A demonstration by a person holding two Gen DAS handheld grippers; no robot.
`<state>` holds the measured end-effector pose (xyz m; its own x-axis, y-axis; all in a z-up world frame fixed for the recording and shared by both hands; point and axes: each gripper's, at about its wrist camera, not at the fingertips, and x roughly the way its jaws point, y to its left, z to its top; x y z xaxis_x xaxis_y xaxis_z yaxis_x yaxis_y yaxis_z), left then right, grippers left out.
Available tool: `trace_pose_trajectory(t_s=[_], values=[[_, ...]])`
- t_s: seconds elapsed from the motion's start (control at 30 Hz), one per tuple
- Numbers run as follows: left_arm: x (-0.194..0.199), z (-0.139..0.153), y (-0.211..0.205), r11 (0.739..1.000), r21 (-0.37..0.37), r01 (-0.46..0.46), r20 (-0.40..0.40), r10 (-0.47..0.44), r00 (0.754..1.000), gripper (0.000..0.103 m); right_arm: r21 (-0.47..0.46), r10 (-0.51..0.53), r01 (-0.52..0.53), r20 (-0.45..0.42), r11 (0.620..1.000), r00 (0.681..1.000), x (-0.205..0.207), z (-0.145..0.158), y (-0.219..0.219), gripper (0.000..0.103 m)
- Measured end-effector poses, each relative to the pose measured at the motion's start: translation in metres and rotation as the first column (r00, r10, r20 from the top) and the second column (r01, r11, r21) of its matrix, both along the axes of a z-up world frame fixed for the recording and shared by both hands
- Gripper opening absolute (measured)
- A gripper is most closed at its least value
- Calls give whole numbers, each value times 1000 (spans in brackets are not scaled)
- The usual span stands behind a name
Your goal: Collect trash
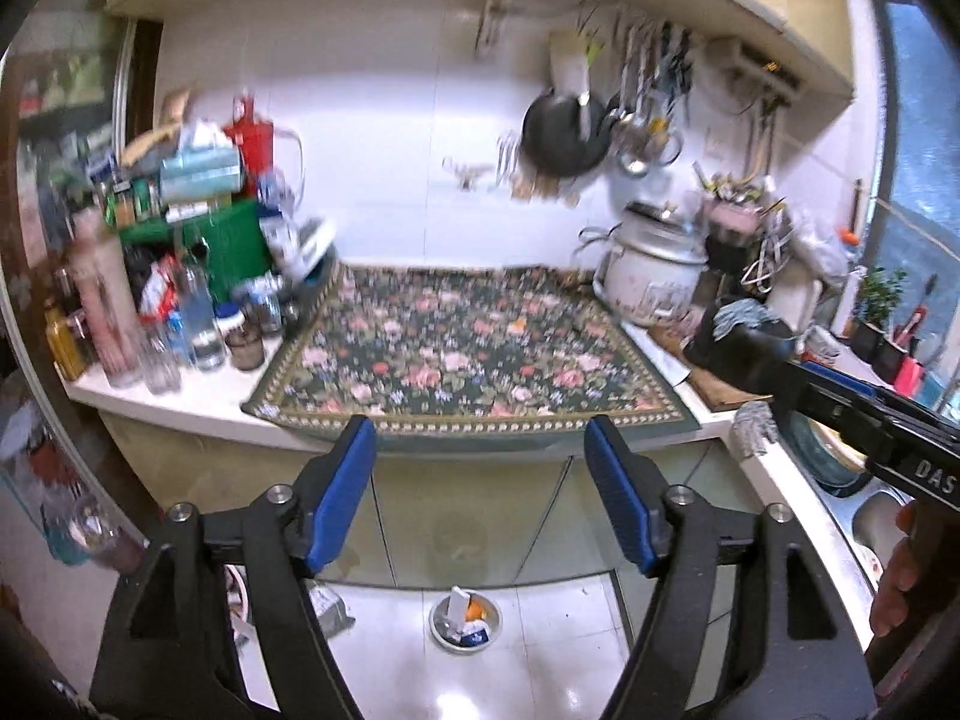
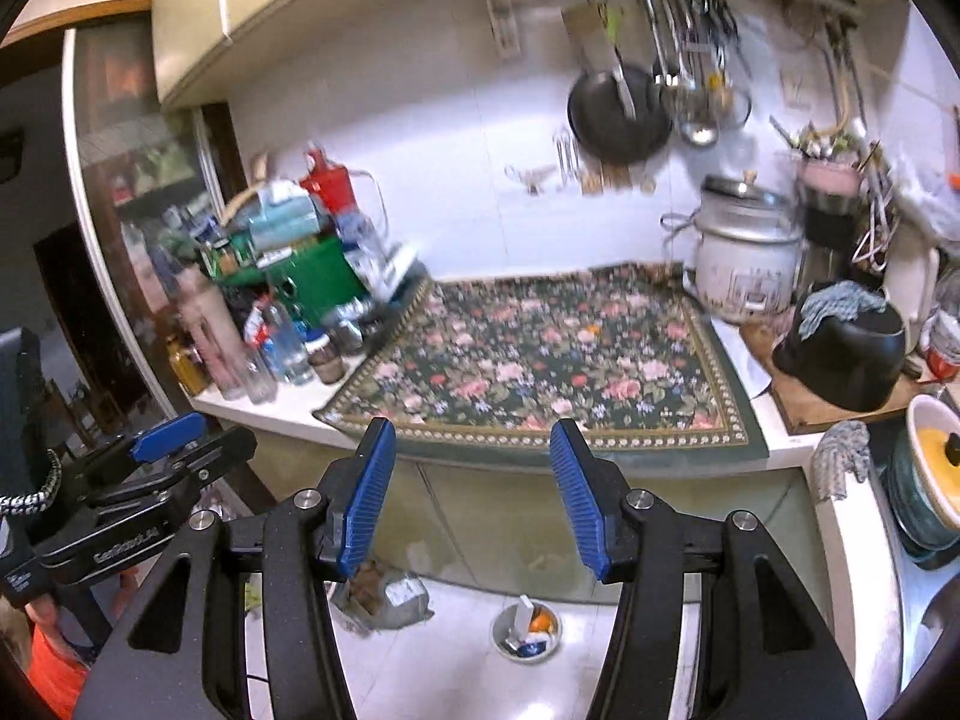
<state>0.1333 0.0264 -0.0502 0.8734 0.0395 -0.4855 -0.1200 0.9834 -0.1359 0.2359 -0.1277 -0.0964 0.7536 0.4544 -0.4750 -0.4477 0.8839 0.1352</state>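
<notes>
A small white bowl [image 1: 465, 621] [image 2: 527, 630] of scraps, with a white carton and an orange piece in it, stands on the tiled floor below the counter. A crumpled grey bag [image 1: 330, 609] [image 2: 390, 597] lies to its left. My left gripper [image 1: 480, 432] is open and empty, raised in front of the counter edge. At about the same height, my right gripper [image 2: 473, 429] is open too, with nothing between its blue pads. Both point towards a floral cloth [image 1: 468, 348] [image 2: 540, 360] spread on the counter. A small orange speck [image 2: 591, 330] lies on that cloth.
Bottles and jars [image 1: 180, 324] crowd the counter's left end beside a green box [image 2: 312, 282]. A rice cooker [image 2: 744, 264] and a black pot [image 2: 840, 354] stand at the right, with stacked dishes [image 2: 930, 468] by the sink. Pans and utensils hang on the wall.
</notes>
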Motion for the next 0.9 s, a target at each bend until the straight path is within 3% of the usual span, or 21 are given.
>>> trace_pose_trajectory(t_s=[0.1,0.17,0.4,0.47,0.9], values=[[-35,12,4,1000,19,-6,29,5,1000,94,-9,-18,18,31,1000,999,-26,6,8,55],[-53,14,7,999,38,-14,51,12,999,99,-12,-24,25,46,1000,999,-42,10,10,61],[-90,16,19,999,38,13,58,-15,998,101,-25,-71,73,72,997,995,-83,13,24,91],[-97,16,19,999,38,19,56,-22,998,101,-31,-92,95,81,995,992,-94,13,26,96],[-112,17,18,999,26,43,71,-45,996,102,-50,-120,124,82,991,989,-117,15,27,97]])
